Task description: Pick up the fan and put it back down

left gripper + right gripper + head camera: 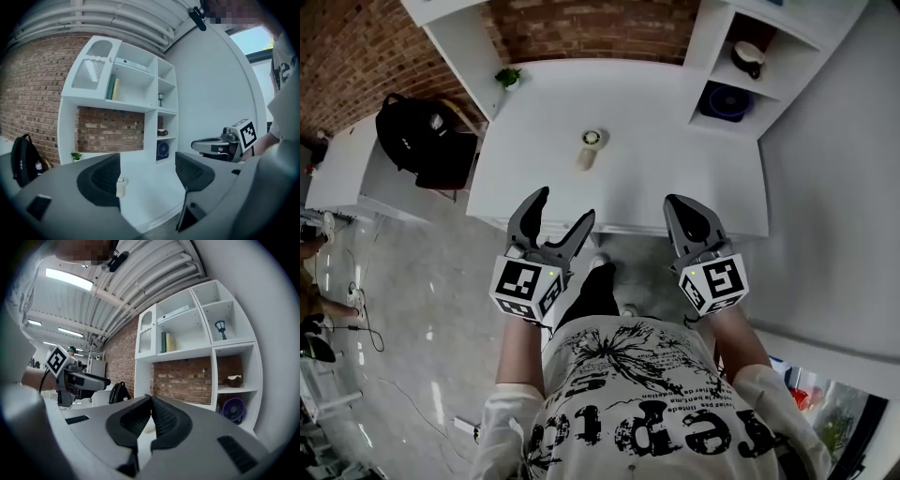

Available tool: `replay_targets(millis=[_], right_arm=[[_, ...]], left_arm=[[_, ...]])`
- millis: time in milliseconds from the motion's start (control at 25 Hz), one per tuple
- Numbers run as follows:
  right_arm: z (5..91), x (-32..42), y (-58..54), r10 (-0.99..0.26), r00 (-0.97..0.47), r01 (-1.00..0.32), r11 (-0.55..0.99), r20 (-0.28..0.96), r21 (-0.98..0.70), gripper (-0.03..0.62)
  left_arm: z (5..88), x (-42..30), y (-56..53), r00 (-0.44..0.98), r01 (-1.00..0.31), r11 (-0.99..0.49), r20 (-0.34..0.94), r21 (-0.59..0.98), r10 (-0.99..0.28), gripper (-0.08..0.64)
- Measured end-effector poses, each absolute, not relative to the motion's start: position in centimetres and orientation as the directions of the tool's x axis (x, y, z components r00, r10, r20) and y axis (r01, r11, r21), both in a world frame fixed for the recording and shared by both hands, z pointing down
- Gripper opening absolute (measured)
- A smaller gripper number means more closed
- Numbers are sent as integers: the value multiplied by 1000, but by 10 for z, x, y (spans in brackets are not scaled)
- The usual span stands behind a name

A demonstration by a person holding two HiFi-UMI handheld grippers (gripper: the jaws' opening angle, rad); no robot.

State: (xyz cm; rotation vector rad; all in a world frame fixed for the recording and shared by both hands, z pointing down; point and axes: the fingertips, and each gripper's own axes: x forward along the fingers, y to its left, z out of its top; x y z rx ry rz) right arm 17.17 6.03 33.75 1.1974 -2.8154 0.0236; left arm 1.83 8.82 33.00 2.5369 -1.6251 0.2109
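The small fan [592,146] is sitting near the middle of the white table [675,173], untouched. The left gripper [564,205] is hovering at the table's near edge with its jaws standing wide apart and empty. The right gripper [678,204] is hovering at that same edge with its jaws pressed together on nothing.

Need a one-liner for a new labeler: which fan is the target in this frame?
Start at the white table. Near its middle, alone on the bare top, is the small cream fan, a round head on a stubby handle. The potted plant sits at the back left corner, and the only other fan, the blue fan, is larger and sits inside the shelf unit at the right.
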Motion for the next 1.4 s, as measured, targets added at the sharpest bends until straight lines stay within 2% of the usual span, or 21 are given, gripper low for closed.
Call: replay_targets(millis=[240,400,760,1040,1280,1400], right_arm=[[353,143,-22,-733,-670,-737,675,121,6,15],[361,126,-76,-752,-643,-761,649,143,-13,15],[401,97,-171,-761,-611,-784,620,218,-29,15],[437,91,-212,-771,-564,-816,574,295,-59,15],[468,88,-233,-772,-537,-834,547,341,-73,15],[479,89,-239,-773,-522,-843,533,360,-77,15]], left_arm=[[358,2,-4,439,-895,-444,253,41,-862,353],[394,-6,-70,480,-877,-463,304,130,-823,353],[506,-26,-190,452,-882,-450,526,142,-720,364],[571,-29,-230,432,-888,-418,654,190,-621,380],[624,-38,-251,351,-911,-386,762,144,-544,383],[639,-34,-257,360,-908,-385,781,167,-510,383]])
